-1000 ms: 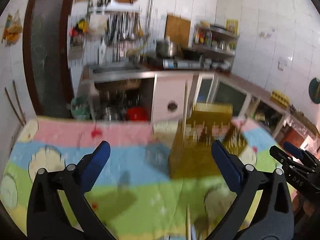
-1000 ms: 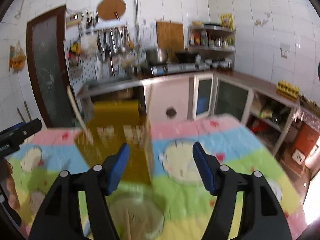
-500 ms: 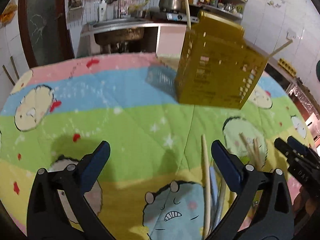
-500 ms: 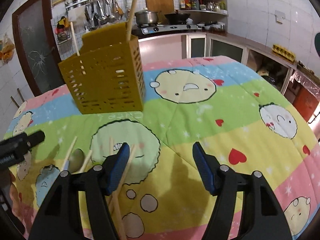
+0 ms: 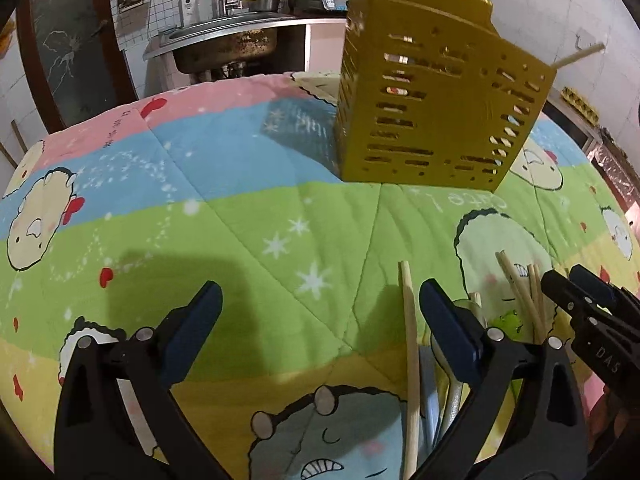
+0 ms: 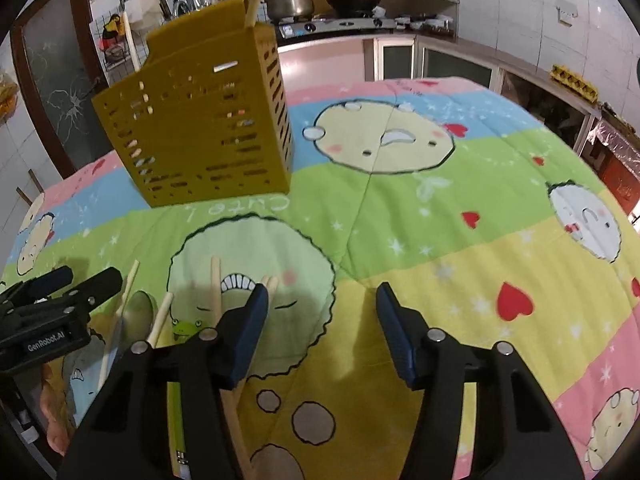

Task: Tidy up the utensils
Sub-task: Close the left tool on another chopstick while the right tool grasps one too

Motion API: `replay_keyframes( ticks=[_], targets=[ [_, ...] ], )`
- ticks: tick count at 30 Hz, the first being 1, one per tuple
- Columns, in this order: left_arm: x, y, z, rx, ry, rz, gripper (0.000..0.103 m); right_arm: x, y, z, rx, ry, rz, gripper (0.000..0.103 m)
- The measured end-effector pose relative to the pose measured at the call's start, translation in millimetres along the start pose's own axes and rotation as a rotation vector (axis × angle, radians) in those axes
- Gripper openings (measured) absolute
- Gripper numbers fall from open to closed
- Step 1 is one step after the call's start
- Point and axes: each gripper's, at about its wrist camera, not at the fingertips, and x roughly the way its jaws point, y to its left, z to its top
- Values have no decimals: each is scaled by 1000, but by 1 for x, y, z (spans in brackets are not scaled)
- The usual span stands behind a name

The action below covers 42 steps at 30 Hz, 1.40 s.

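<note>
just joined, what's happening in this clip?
A person holds a hand-held gripper in each hand over a table covered with a cartoon quilt. Loose chopsticks and a metal spoon lie on it in front of a yellow slotted utensil holder, which already has a few sticks in it. The left hand-held gripper is open and empty. The right hand-held gripper has just been closing, nothing between its jaws. Nothing is picked up yet.

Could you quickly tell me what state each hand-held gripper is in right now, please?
Left hand-held gripper: open, nothing between its jaws.
Right hand-held gripper: open, holding nothing; its jaws have just been closing.
</note>
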Motion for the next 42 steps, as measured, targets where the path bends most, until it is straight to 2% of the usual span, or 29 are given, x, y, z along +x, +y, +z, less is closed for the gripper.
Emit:
replay_keyframes(
  ticks=[17,22,25,29,31,32,34,39,42],
  targets=[
    [3,3,-10,0,-8,3,91,-8,13,-16,25,48,-8,53],
    [1,2,-11,5,-9,-1,87,-2,23,-16,-2,57,-55,50],
    [0,1,-11,10,-3,-13,83,3,27,-13,-14,58,-81,42],
    [-4,-5,-12,21,8,-37,65,6,30,-7,-18,64,-89,30],
    [-4,-8,-11,21,25,-51,57,7,30,-5,-17,68,-73,18],
    [-3,-11,-10,20,39,-60,53,8,30,-4,-13,69,-72,18],
    [-2,-16,-9,24,47,-46,50,9,31,-3,-12,69,-71,14],
    [0,-22,-7,30,59,-46,37,11,30,-1,2,69,-61,13],
    [7,-25,-1,29,76,-40,36,15,30,2,7,70,-56,12]
  ],
)
